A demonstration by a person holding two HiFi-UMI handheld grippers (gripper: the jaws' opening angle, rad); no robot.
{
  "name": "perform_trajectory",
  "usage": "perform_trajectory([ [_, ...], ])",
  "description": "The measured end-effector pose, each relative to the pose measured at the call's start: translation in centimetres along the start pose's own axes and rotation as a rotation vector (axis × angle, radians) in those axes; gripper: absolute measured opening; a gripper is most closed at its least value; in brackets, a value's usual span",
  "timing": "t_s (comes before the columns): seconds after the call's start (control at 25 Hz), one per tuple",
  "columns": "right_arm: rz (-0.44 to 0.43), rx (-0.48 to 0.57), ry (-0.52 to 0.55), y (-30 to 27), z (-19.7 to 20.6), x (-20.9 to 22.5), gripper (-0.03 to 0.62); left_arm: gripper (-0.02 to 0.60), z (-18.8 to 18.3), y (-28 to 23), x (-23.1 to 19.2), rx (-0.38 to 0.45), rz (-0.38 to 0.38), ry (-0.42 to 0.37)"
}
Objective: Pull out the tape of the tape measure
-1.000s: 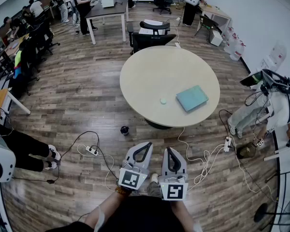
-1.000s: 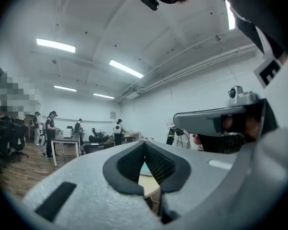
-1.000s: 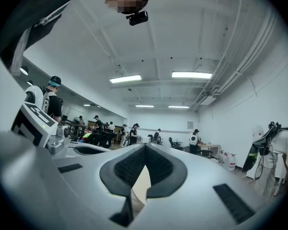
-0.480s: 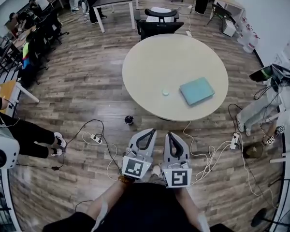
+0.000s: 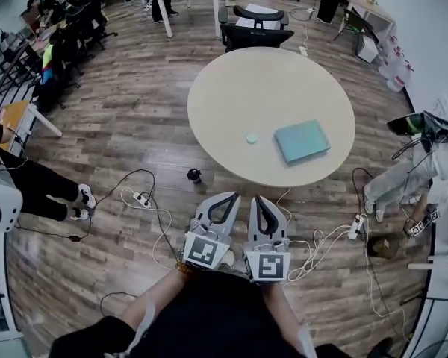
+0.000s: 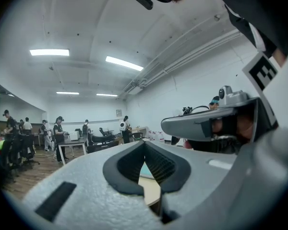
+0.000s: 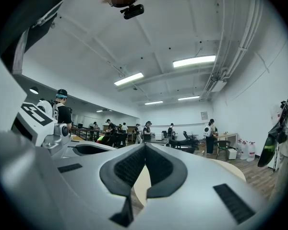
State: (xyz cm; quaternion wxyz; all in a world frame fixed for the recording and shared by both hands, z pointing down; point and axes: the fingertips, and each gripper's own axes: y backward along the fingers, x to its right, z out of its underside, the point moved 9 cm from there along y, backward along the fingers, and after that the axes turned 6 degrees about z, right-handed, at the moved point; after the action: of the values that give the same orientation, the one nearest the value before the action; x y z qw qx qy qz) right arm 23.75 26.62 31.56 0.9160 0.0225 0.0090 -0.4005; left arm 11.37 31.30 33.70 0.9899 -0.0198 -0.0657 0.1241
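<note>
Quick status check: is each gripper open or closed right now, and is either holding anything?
Left gripper: closed, jaw tips together, holding nothing.
Right gripper: closed, jaw tips together, holding nothing.

Found on the tabletop: tape measure just left of a flat pad; held side by side before its near edge, left gripper and right gripper

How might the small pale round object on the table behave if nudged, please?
The pale round object looks small beside the teal pad, so probably light. On the smooth tabletop it may skid when pushed.
</note>
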Motion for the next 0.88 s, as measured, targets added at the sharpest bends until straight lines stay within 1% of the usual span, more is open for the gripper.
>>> perform_trajectory([
  [0.08, -0.010, -0.004, 0.009, -0.3, 0.4, 0.4, -0.002, 0.011, 0.2, -0.5, -0.2, -0.007, -0.001, -0.002],
  [0.28, 0.000, -0.015, -0.012, -1.1, 0.7, 0.6, -0.001, 0.011, 0.6, -1.2, -1.2, -0.011, -0.007, -0.003],
  [0.48, 0.040, -0.041, 0.000, -2.1, 1.8, 1.8, -0.002, 0.011, 2.0, -2.9, -2.0, -0.011, 0.018, 0.010],
  [0.72, 0.079, -0.073, 0.037, -5.1, 2.5, 3.4, 0.000, 0.011, 3.2, -6.4, -4.2, 0.016, 0.058, 0.023],
  [0.88, 0.103, -0.089, 0.047, -8.1, 2.5, 4.5, 0.000, 0.011, 3.4, -8.9, -6.6, 0.015, 0.069, 0.035],
])
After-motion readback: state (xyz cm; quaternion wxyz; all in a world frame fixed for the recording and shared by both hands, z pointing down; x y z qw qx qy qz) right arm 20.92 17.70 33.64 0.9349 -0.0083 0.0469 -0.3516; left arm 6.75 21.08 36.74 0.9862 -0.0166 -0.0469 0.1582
